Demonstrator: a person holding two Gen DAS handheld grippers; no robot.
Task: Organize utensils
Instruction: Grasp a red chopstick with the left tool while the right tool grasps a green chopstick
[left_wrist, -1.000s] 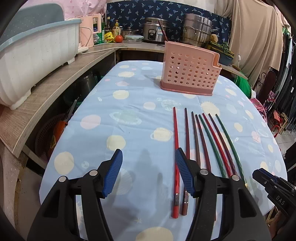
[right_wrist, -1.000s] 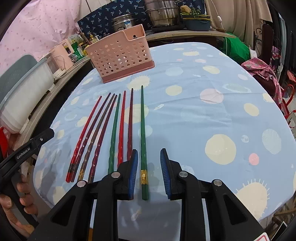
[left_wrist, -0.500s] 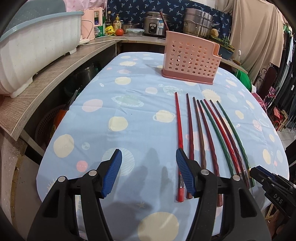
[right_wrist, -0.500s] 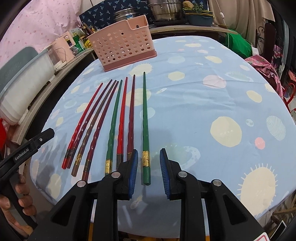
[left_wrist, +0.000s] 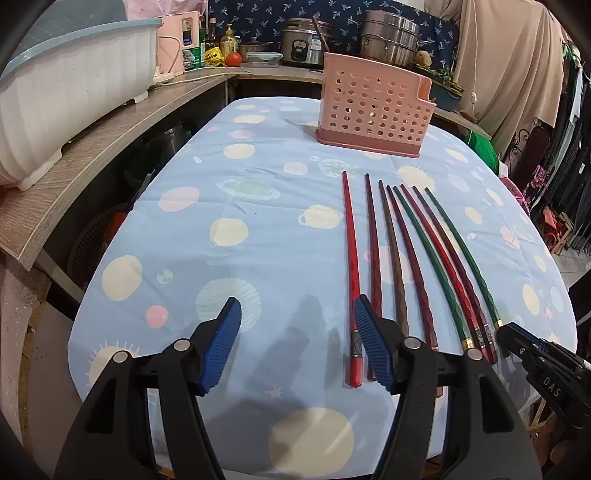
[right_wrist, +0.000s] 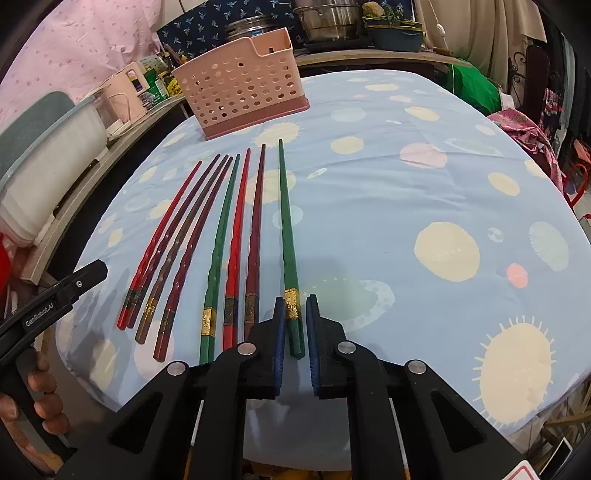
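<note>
**Right gripper astride green chopstick; left idle**

Eight chopsticks (right_wrist: 236, 236) lie side by side on the table (right_wrist: 424, 177), thick ends toward the near edge, tips pointing at the pink holder (right_wrist: 240, 92), which stands upright at 12 o'clock, well apart from them.

Right gripper (right_wrist: 293, 332): jaws narrow, one pad on each side of the thick end of the rightmost green chopstick (right_wrist: 286, 229). Small gaps show on both sides; contact not established.

Left gripper (left_wrist: 295, 339): jaws wide, holding nothing, above the cloth at 6 o'clock. Its right finger (left_wrist: 369, 343) overlaps the red chopstick (left_wrist: 351, 258) at the row's left end.
</note>
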